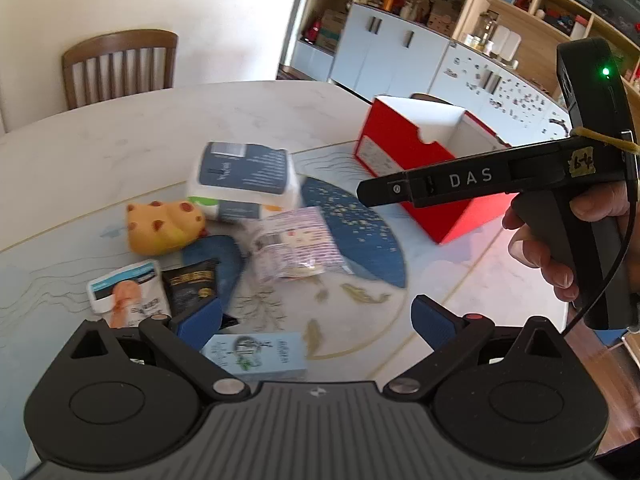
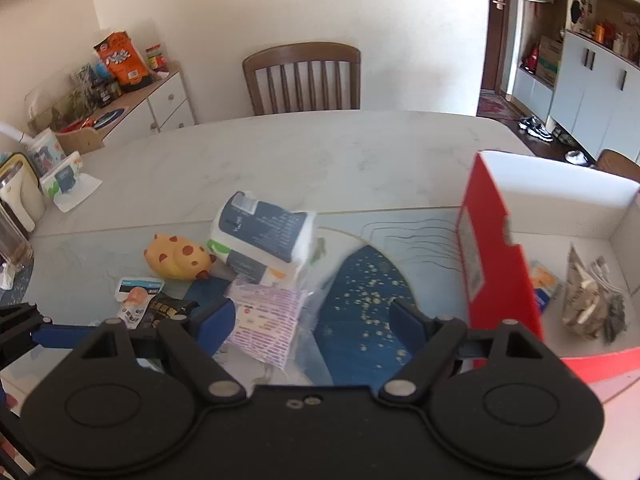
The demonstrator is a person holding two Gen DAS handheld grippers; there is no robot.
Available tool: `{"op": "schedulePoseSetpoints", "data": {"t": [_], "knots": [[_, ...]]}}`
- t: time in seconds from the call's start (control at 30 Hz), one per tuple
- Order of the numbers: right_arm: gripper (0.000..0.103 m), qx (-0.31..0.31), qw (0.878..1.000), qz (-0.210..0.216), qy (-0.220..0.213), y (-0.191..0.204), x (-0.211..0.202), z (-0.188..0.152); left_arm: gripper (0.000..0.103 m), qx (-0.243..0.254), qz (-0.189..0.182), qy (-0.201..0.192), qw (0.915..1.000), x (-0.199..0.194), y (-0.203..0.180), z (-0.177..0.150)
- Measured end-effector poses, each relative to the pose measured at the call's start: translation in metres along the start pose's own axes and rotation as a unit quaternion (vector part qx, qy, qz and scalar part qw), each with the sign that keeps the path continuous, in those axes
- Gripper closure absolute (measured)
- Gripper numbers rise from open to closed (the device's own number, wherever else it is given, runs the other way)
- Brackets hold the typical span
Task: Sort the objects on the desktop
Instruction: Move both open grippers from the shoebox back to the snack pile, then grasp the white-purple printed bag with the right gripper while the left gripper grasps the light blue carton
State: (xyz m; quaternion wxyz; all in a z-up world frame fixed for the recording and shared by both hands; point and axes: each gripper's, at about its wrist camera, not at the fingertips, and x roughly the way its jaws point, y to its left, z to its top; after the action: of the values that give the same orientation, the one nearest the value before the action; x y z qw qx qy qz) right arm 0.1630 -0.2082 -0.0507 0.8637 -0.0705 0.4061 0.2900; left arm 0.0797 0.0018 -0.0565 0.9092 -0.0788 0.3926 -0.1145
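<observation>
From my remote seat I hold two claws above a cluttered tabletop (image 2: 280, 148), the sorting barely begun. At far left a small snack sachet (image 1: 124, 292) and a black packet (image 1: 192, 288) lie side by side, with a spotted yellow squeeze toy (image 1: 164, 226) just behind them. The left claw (image 1: 316, 318) hangs with its blue pads spread wide and nothing between them, above a pale blue carton (image 1: 256, 354) at the near edge. Toward the middle, a wrapped tissue pack (image 1: 244, 174) rests on a second pack, and a clear pouch with pink print (image 1: 296, 246) lies just in front of them on the patterned blue mat (image 1: 360, 232). The right claw (image 2: 310, 320) is likewise spread wide and holding nothing, hovering over that pouch and the mat; in the left wrist view a hand (image 1: 560, 248) grips its handle. At right stands the red box (image 2: 496, 272), open at the top, its white inside already holding a grey-patterned bag (image 2: 592, 304) and what looks like one small orange-and-blue packet (image 2: 544, 284). I judge that two items at most are sorted, while about seven remain loose on the tabletop, all well apart from the box, and neither claw has yet taken one.
</observation>
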Motion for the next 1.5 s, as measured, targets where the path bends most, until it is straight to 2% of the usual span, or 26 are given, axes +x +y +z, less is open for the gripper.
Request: {"op": "schedulePoseSetpoints", "data": {"t": [0.53,0.8,1.07,1.5], "knots": [[0.019,-0.021,0.999,0.009,0.027,0.026,0.034,-0.003,0.002,-0.003,0.040,0.022,0.9990,0.021,0.024,-0.020],[0.019,-0.022,0.999,0.012,0.036,0.030,0.048,-0.002,0.002,-0.007,0.044,0.037,0.9983,0.036,0.031,-0.023],[0.019,-0.026,0.998,0.009,0.048,0.034,0.067,-0.003,0.002,-0.021,0.033,0.050,0.9980,0.045,0.038,-0.025],[0.016,-0.018,0.997,-0.005,0.071,0.042,0.099,-0.002,0.003,0.008,0.040,0.045,0.9982,0.051,0.031,-0.026]]}}
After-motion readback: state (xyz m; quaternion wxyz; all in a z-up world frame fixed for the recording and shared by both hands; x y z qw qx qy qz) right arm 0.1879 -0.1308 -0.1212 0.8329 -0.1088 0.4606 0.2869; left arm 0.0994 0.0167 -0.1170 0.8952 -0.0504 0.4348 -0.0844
